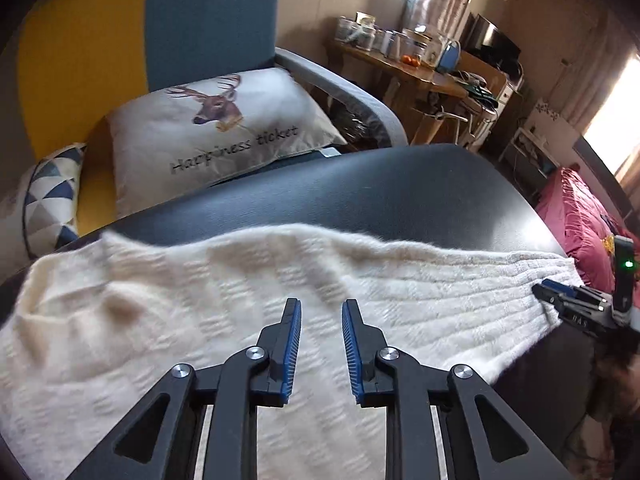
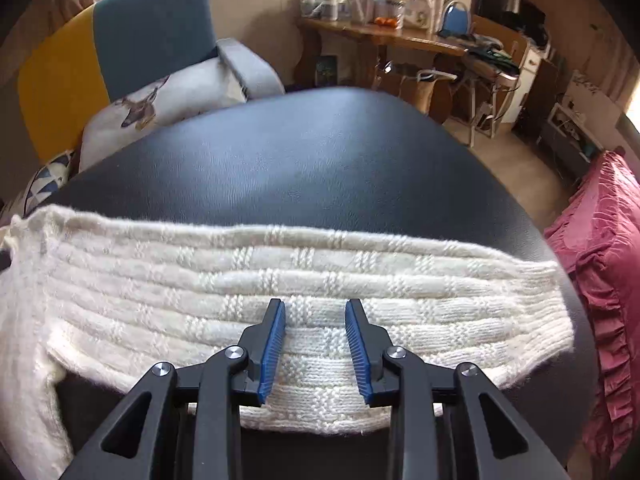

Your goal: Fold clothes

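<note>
One cream-white knitted sweater (image 2: 280, 292) lies across the near part of a black table (image 2: 312, 168). Its knit shows long raised ribs crossed by short blocks of a different stitch, and the surface is fuzzy. In the right wrist view a long sleeve-like band of it runs from left to right, ending at a ribbed cuff close to the table's right edge; on the left the fabric bunches and hangs over the near edge. In the left wrist view the same sweater (image 1: 224, 304) is blurred, with soft humps at its left end.

The left gripper (image 1: 321, 312) hangs over the knit with its two blue pads a little apart and nothing pinched between them. The right gripper (image 2: 315, 312) has its pads spread somewhat wider, with the sleeve beneath the gap but not clamped. It (image 1: 560, 296) also appears in the left wrist view at the sweater's right end.

Beyond the table's far left edge stands a yellow and blue armchair (image 1: 120, 32) holding two cushions: a deer-print cushion (image 1: 216, 120) and a triangle-patterned cushion (image 1: 52, 196). A wooden side table (image 2: 384, 36) far off bears several jars, too blurred to count. A pink ruffled cloth (image 2: 600, 248) is at the right.
</note>
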The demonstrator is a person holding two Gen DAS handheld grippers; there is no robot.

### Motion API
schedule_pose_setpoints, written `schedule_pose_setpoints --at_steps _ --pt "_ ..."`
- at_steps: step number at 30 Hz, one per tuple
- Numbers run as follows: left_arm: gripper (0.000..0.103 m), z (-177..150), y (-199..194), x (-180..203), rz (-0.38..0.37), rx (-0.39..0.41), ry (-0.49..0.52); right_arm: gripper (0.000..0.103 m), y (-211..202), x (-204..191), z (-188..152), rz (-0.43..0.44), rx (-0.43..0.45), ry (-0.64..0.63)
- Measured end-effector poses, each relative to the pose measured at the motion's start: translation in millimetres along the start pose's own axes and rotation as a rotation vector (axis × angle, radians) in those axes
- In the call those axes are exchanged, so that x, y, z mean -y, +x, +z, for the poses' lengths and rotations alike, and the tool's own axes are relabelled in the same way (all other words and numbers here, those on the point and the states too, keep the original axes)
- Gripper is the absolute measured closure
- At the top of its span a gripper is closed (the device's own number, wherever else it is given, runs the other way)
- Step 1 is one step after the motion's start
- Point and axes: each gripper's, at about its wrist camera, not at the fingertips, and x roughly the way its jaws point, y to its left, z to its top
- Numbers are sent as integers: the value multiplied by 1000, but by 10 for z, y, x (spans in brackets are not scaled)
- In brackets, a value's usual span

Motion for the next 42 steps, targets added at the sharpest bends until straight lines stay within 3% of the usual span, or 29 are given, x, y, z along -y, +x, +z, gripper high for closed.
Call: schedule_pose_setpoints --at_steps 2,6,8,11,14,16,19,25,28,32,34,37,42 --pt "80 -157 -280 -365 74 25 -8 70 -196 -182 69 60 66 12" --pt "80 -386 -695 -1239 198 29 -76 70 -164 -1090 195 490 -56 -38" --pt "80 -453 -868 -1598 209 39 -101 70 -88 -1692 242 681 -144 -99" --pt "80 -427 -959 -1853 198 46 -58 70 -47 -2497 234 872 -229 -227" --pt "77 -301 -834 -1874 221 15 72 69 32 -3083 300 873 -288 -366" --pt "72 -201 -702 -1848 218 -9 147 69 166 -3289 397 818 -310 -380" --pt "67 -56 -517 -1787 182 -31 233 69 263 -3425 556 741 -268 -398" --pt "67 45 -258 -1698 74 -94 305 69 420 -3713 616 628 -223 -563" --pt "67 53 -210 -1597 36 -89 316 69 520 -3748 571 560 -205 -594" --pt "72 60 -124 -1662 78 -71 231 69 630 -3724 482 534 -205 -595" --pt "93 61 -110 -1742 106 -44 154 69 667 -3707 429 522 -195 -607" --pt "96 21 -211 -1908 116 51 -10 76 710 -3643 417 509 -173 -570" --pt "96 -115 -174 -2008 129 92 -143 77 755 -3534 421 559 -166 -489"
